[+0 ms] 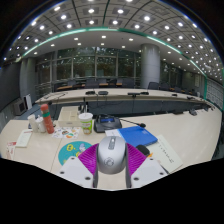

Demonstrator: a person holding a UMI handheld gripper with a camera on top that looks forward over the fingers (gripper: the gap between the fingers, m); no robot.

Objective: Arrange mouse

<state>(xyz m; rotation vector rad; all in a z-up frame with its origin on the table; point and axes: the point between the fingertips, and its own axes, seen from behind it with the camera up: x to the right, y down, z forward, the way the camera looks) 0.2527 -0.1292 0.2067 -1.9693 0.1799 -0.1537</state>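
The gripper [112, 166] holds a grey mouse [112, 153] between its fingers, both purple pads [88, 159] pressing its sides. Under it lies a round cyan mat [69, 152]; just beyond, a blue notebook [139, 135] and a green-banded cup [86, 122]. The pale table [190, 135] stretches toward office desks [120, 97] under ceiling lights.

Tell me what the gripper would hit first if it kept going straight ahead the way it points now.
The gripper has the grey mouse between its fingers already. Beyond the mouse, the blue pad on the table probably lies first in line, though depth is hard to judge.
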